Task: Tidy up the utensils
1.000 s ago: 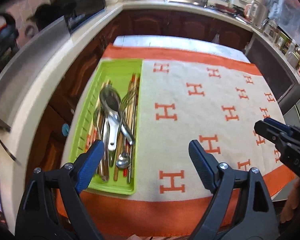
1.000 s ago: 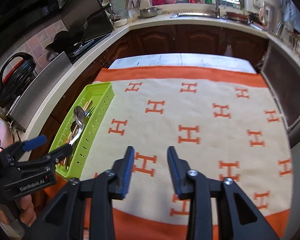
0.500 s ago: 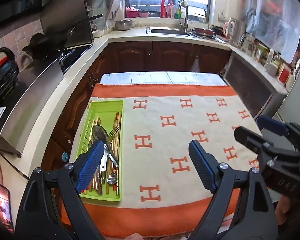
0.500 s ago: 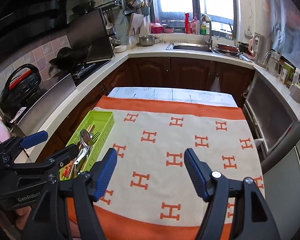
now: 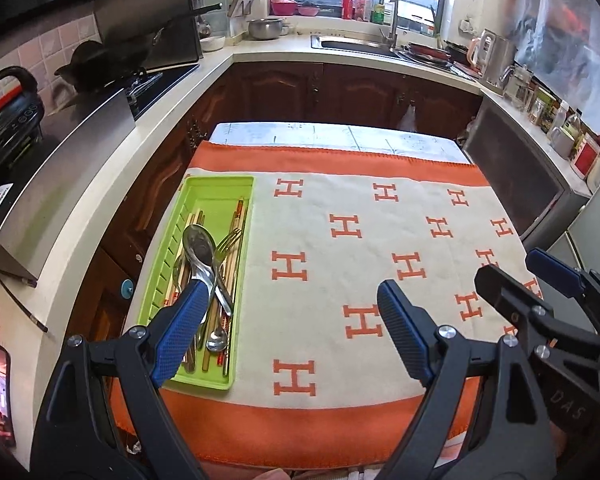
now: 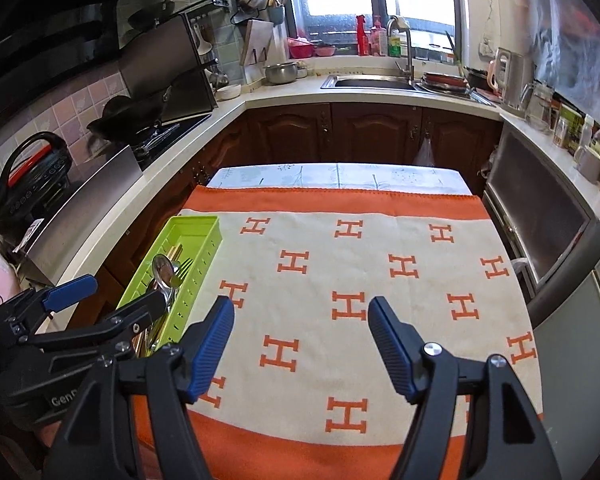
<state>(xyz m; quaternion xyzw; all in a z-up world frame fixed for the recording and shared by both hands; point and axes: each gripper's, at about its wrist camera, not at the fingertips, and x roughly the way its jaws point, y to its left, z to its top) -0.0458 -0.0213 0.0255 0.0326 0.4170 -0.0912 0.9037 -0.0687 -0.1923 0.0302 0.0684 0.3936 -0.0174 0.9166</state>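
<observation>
Nearest you, both grippers gape wide and empty: left gripper (image 5: 290, 328) beside the green tray (image 5: 210, 184), right gripper (image 6: 300, 340) over bare cloth (image 6: 380, 248). Spoons, forks and chopsticks (image 5: 210, 272) lie heaped in that tray along the table's left edge. Beyond, cabinets (image 6: 372, 136) and sink (image 6: 372, 82) ring the table.

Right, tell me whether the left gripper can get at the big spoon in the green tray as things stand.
Probably yes. The left gripper is open and empty, and the big spoon lies on top of the other cutlery in the green tray, its bowl uncovered. The right gripper hangs over the cloth, clear of it.
</observation>
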